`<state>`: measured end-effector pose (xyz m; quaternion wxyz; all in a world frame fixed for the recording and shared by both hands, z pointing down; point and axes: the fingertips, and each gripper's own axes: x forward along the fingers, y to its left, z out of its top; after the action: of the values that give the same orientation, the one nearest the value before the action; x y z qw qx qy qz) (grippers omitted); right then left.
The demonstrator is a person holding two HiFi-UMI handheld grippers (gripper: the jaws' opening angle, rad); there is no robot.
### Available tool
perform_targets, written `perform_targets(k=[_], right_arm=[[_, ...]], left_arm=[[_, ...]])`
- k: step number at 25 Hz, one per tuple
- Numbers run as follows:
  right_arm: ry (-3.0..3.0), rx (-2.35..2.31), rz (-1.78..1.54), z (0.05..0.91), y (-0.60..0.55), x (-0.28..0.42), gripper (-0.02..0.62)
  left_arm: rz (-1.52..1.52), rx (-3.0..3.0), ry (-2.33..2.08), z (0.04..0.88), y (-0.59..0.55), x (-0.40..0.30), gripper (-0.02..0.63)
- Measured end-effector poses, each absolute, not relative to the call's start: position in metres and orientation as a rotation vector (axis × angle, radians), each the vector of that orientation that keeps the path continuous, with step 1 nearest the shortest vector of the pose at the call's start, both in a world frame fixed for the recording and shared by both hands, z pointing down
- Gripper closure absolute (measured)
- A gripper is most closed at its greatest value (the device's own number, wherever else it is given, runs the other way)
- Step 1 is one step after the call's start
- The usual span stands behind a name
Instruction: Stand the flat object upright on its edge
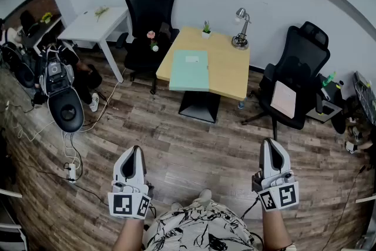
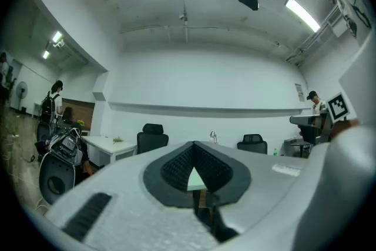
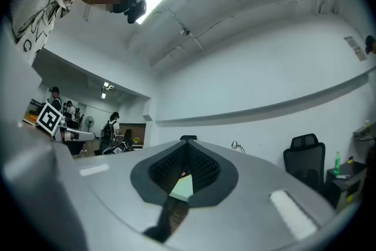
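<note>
A flat mint-green folder [image 1: 189,70] lies on the near left part of a small wooden table [image 1: 230,67], a few steps ahead of me. My left gripper [image 1: 134,156] and right gripper [image 1: 271,147] hang low over the wood floor, well short of the table, both shut with nothing between the jaws. In the left gripper view the closed jaws fill the lower picture and a sliver of the green folder [image 2: 196,180] shows through the gap. The right gripper view shows the same sliver of folder [image 3: 182,188] between its closed pads.
A desk lamp [image 1: 241,26] and a small potted plant [image 1: 206,28] stand at the table's far edge. Black office chairs [image 1: 150,14] flank the table, one at the right [image 1: 296,82] with papers on its seat. A white desk [image 1: 97,25], bags and floor cables [image 1: 70,167] lie at the left.
</note>
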<state>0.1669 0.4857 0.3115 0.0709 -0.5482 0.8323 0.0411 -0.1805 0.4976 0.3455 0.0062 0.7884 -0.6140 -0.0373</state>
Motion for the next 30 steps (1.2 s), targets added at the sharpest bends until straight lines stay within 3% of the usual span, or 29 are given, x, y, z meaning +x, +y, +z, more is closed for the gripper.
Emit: perform_targets(k=[20, 22, 25, 30], right_arm=[[2.438, -1.627, 0.057, 0.316, 0.492, 0.183, 0.588], [2.451, -1.619, 0.057, 0.318, 0.492, 0.182, 0.588], [2.461, -1.609, 0.048, 0.319, 0.493, 0.181, 0.551], [2.469, -1.584, 0.027, 0.317, 0.493, 0.180, 0.410]], left_arm=[[-0.093, 2.486, -1.944, 0.344, 0.504, -0.170, 0.601], [-0.085, 2.483, -1.958, 0.344, 0.505, -0.171, 0.564], [-0.090, 2.467, -1.981, 0.343, 0.505, -0.174, 0.505], [-0.103, 2.472, -1.995, 0.338, 0.506, -0.175, 0.422]])
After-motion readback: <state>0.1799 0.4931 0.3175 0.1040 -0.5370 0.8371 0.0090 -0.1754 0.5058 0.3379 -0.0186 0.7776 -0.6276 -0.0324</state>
